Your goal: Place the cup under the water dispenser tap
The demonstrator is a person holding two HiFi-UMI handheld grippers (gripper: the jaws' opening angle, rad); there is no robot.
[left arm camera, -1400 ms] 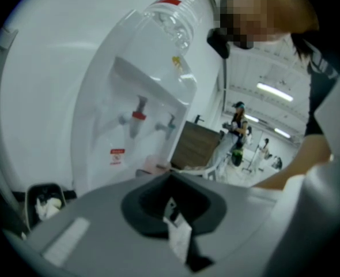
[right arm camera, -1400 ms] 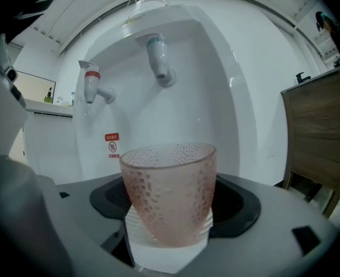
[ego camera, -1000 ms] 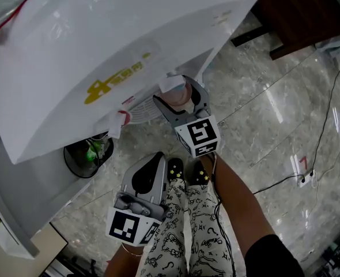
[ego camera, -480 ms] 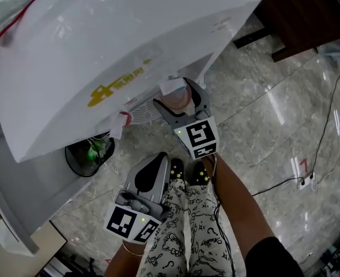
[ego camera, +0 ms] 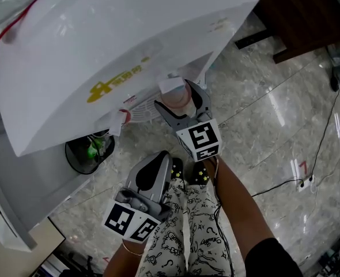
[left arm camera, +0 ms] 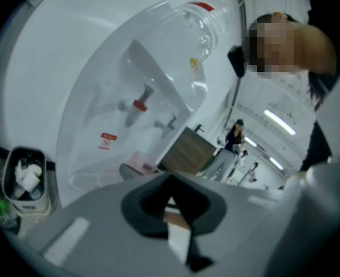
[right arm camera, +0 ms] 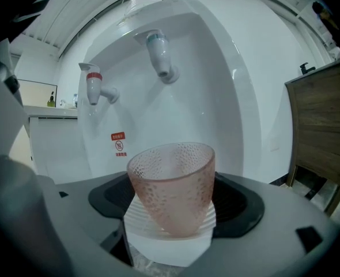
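Observation:
A pink dimpled cup [right arm camera: 171,186] sits upright in my right gripper [right arm camera: 173,212], whose jaws are shut on its lower part. It is held in front of the white water dispenser [right arm camera: 216,97], below and a little in front of the blue tap [right arm camera: 159,55]; the red tap [right arm camera: 96,86] is to the left. In the head view the cup [ego camera: 180,101] and right gripper [ego camera: 176,97] are at the dispenser's tap recess, above the drip grille [ego camera: 140,113]. My left gripper [ego camera: 160,156] hangs low by the person's legs, shut and empty, jaws together [left arm camera: 171,199].
A black waste bin [ego camera: 88,152] with litter stands left of the dispenser. A dark wooden cabinet [ego camera: 308,10] is at the upper right. Cables and a power strip [ego camera: 301,175] lie on the marble floor. The person's patterned trousers [ego camera: 184,235] fill the bottom centre.
Nothing clear: the right gripper keeps the cup at the taps and the left gripper stays low; only the view shifts slightly.

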